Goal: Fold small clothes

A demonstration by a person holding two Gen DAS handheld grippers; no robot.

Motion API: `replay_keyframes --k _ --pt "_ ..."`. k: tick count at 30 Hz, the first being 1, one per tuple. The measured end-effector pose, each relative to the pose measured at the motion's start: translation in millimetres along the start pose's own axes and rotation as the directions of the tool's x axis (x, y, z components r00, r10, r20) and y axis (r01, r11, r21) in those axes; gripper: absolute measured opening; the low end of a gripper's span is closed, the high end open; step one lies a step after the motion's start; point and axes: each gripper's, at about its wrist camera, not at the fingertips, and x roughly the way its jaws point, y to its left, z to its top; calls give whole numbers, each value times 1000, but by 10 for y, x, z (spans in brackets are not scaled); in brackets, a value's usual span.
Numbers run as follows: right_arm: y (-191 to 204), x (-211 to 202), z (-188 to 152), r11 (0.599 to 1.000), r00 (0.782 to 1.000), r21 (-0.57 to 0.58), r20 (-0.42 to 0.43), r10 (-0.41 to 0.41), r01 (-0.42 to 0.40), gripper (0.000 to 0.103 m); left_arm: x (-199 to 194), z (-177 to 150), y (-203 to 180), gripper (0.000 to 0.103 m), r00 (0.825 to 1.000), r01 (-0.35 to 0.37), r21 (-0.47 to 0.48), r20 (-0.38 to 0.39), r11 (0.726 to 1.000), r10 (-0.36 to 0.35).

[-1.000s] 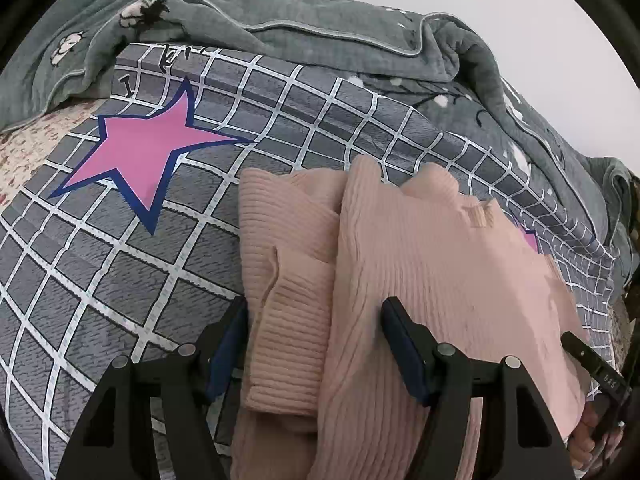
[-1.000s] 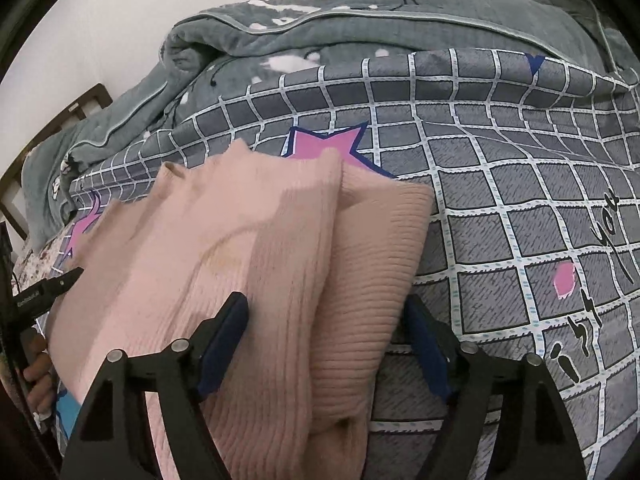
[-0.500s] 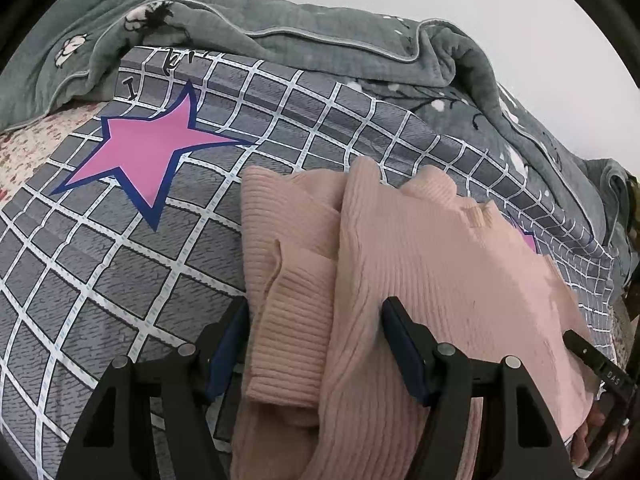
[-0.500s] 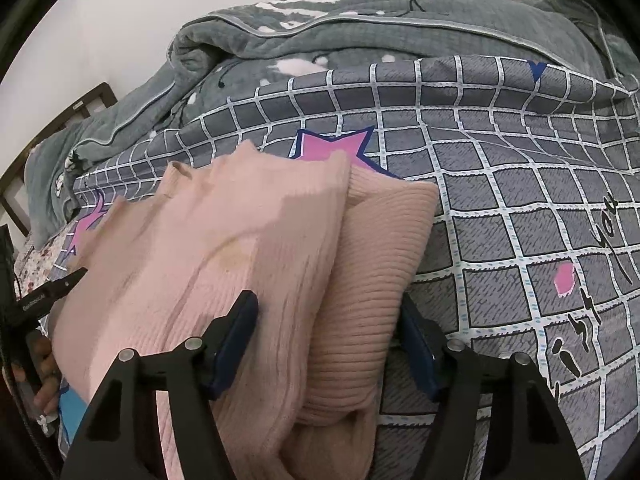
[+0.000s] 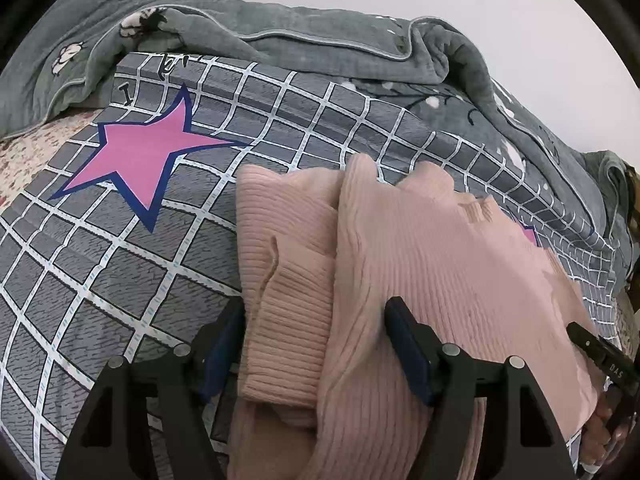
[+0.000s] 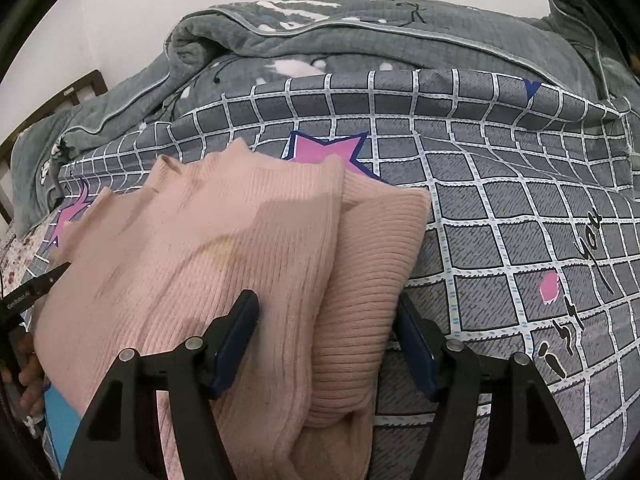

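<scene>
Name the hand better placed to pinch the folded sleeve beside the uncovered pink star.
Left. That folded sleeve lies between the left gripper fingers; the right gripper, its fingers just closing about the other sleeve, sits across the sweater.

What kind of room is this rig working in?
Most likely a bedroom. The pink sweater lies on a bed's grey checked cover with pink stars, a grey quilt is bunched behind it against a plain wall, and a dark wooden frame shows at the edge.
</scene>
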Motion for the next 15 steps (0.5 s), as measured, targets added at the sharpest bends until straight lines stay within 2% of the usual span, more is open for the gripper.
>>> replay_keyframes --k 15 --pt "-11 5 0 1000 1000 7 -5 11 -11 67 -17 -12 4 70 1000 9 -1 2 1000 -9"
